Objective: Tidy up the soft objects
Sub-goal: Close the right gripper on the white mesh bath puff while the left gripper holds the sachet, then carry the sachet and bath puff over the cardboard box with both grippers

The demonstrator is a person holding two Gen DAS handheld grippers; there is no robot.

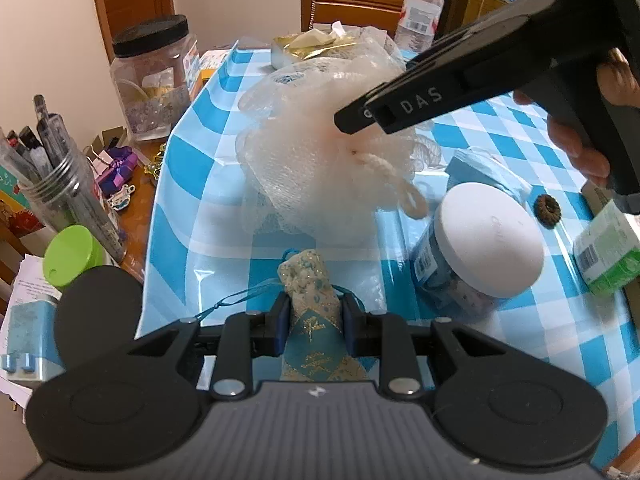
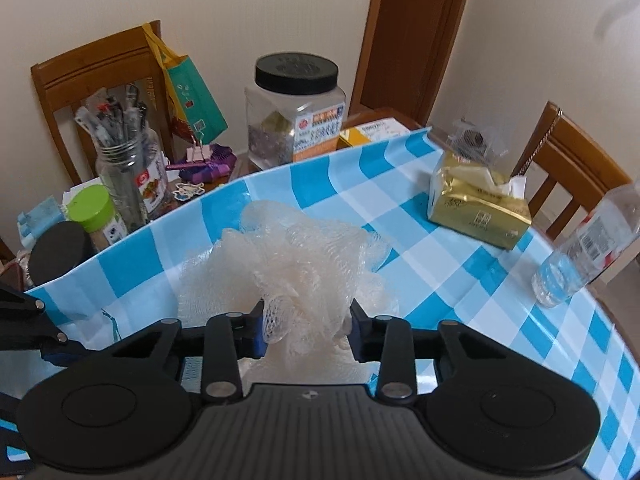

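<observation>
My left gripper (image 1: pixel 314 322) is shut on a small teal and gold drawstring pouch (image 1: pixel 314 300), held just above the blue checked tablecloth (image 1: pixel 520 304). A cream mesh bath sponge (image 1: pixel 320 160) with a rope loop is lifted over the table's middle. My right gripper (image 2: pixel 307 326) is shut on that sponge (image 2: pixel 304 260); its black body (image 1: pixel 460 88) shows from the side in the left wrist view, with its tips buried in the mesh.
A white-lidded jar (image 1: pixel 476 244) and a green tissue pack (image 1: pixel 608 252) lie right of the pouch. A gold tissue box (image 2: pixel 480 204), a water bottle (image 2: pixel 580 252), a black-lidded jar (image 2: pixel 296 112), a pen jar (image 2: pixel 128 172) and a green-capped bottle (image 2: pixel 94 216) ring the cloth.
</observation>
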